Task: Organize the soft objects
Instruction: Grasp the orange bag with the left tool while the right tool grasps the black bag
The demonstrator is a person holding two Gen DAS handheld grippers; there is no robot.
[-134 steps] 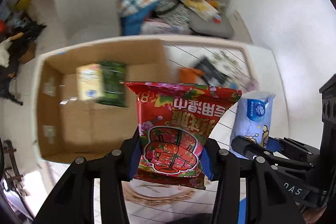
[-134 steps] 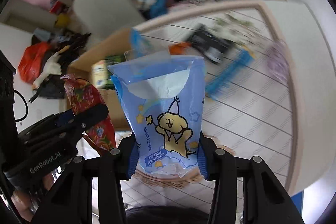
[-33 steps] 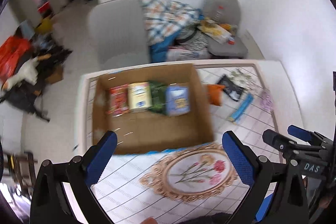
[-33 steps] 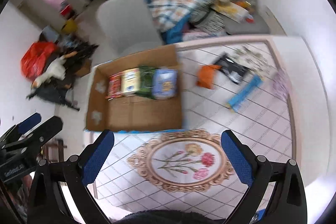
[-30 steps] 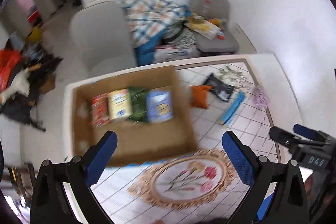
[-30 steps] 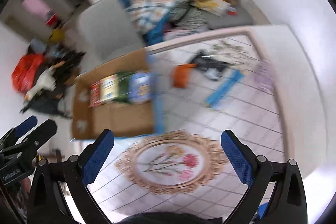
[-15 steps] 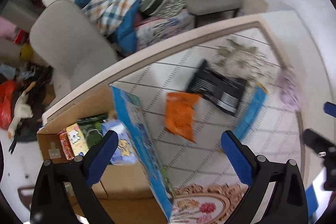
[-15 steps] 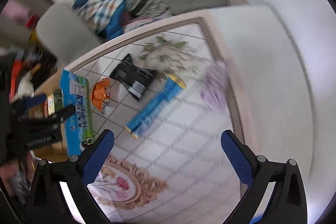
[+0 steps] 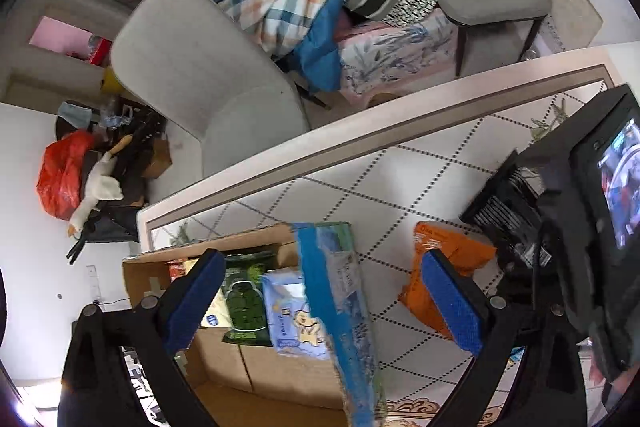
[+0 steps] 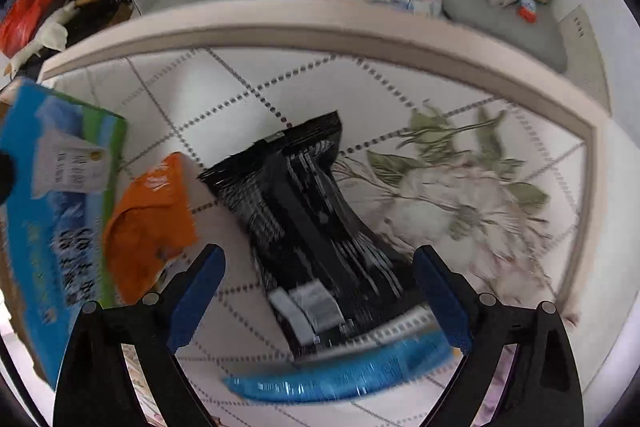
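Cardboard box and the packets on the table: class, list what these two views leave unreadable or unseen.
- Cardboard box, left wrist view: its raised blue flap and the left tool hide part of the contents.
- Orange packet, same view: partly behind a tool finger.
- Black packet, right wrist view: print blurred.
- Blue packet: blurred, label unreadable.

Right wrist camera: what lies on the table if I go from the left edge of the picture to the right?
Blue box flap → orange packet → black packet → flower print on the tablecloth. The long blue packet lies across the bottom, below the black one, so it has no clear place in the order.
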